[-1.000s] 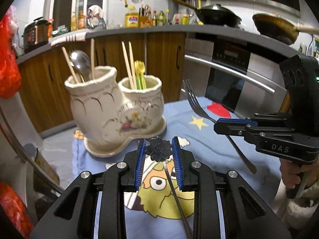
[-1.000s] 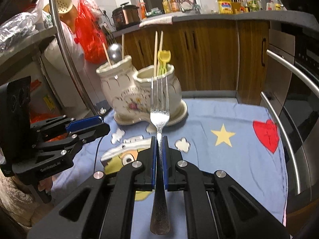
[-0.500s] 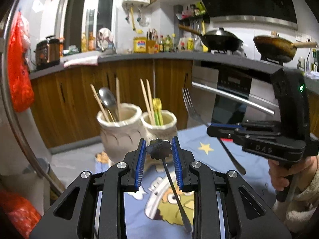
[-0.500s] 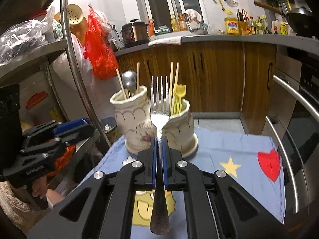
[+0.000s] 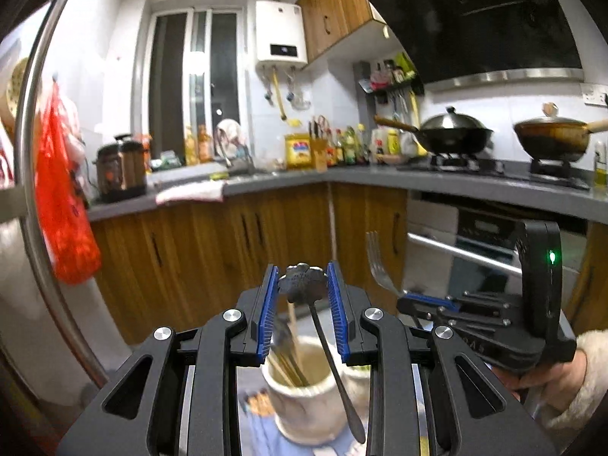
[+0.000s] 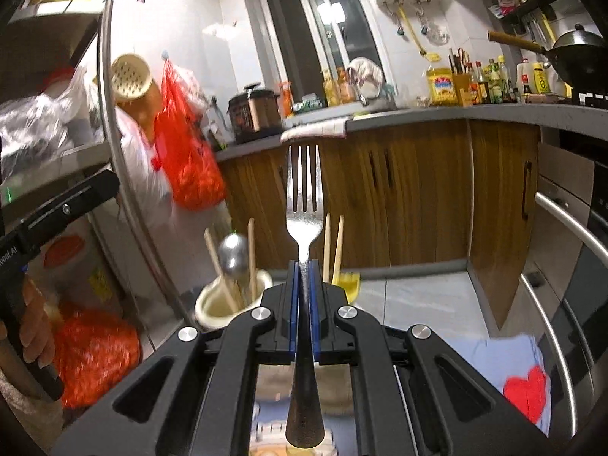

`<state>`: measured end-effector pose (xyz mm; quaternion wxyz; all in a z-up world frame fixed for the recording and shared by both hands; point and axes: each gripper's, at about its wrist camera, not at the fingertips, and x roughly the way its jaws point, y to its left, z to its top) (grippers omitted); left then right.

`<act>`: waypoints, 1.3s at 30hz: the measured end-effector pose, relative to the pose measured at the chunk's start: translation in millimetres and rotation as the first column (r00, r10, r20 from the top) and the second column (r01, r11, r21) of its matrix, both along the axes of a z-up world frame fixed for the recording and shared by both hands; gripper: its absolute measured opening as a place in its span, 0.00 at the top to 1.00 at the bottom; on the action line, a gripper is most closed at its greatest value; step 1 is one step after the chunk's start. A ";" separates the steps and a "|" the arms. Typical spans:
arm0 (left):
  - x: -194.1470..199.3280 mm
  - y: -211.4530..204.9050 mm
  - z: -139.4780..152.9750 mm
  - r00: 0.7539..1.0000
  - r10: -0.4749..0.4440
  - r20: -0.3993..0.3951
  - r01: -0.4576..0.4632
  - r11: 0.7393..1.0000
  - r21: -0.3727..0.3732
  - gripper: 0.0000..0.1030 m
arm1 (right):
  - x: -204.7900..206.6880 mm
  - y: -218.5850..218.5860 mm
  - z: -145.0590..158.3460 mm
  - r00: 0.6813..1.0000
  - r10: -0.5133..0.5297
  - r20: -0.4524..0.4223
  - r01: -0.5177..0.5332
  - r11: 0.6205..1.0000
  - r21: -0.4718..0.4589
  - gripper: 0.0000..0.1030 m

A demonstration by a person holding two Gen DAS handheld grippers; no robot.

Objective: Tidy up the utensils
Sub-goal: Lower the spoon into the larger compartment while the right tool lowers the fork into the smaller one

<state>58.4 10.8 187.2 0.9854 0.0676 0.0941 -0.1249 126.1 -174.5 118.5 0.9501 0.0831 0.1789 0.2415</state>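
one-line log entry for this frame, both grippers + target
left gripper: shut on flower-head spoon | right gripper: shut on fork, tines up | ceramic holder: below both | phase: carrying, nothing inserted yet

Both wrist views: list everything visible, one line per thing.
fork: one, silver, upright in right gripper.
flower-headed spoon: one, dark metal, between the left fingers.
utensil holder: one, cream, two cups, below the left gripper.
chopsticks: several, wooden, standing in the holder.
spoon: one, silver, in left cup.
cloth: one, blue with red heart, under holder.
woks: two, on stove.
bag: one, red, hanging left.
left gripper: black, blue pads.
right gripper: black, closed on fork.
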 end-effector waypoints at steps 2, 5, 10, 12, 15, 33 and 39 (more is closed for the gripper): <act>10.9 1.4 7.5 1.000 0.017 0.007 -0.016 1.000 -0.019 0.73 | 10.6 0.3 3.7 1.000 -0.008 0.012 0.008 1.000 0.021 0.95; 28.5 2.5 15.9 0.999 0.047 0.008 -0.046 0.998 -0.038 0.73 | 26.1 2.3 6.1 0.999 -0.033 0.015 0.032 0.999 0.036 0.95; 48.7 7.5 19.7 0.994 0.106 0.026 -0.105 0.993 -0.059 0.73 | 43.3 8.6 1.3 0.997 -0.060 0.039 0.058 0.997 0.048 0.95; 53.7 7.5 17.1 0.989 0.142 0.044 -0.140 0.989 -0.048 0.73 | 50.4 10.9 -4.1 0.996 -0.073 0.048 0.070 0.996 0.048 0.95; 59.8 4.9 5.4 0.984 0.169 0.057 -0.168 0.986 -0.021 0.73 | 56.7 11.4 -14.2 0.995 -0.083 0.053 0.079 0.995 0.061 0.95; 72.1 -2.8 -57.3 0.989 0.138 -0.048 -0.135 0.989 0.065 0.73 | 61.3 25.3 -36.6 0.991 -0.095 0.089 0.092 0.995 0.047 0.95; 75.6 1.8 -65.9 0.988 0.135 -0.081 -0.129 0.989 0.072 0.73 | 59.6 34.0 -49.9 0.992 -0.098 0.084 0.098 0.995 -0.003 0.95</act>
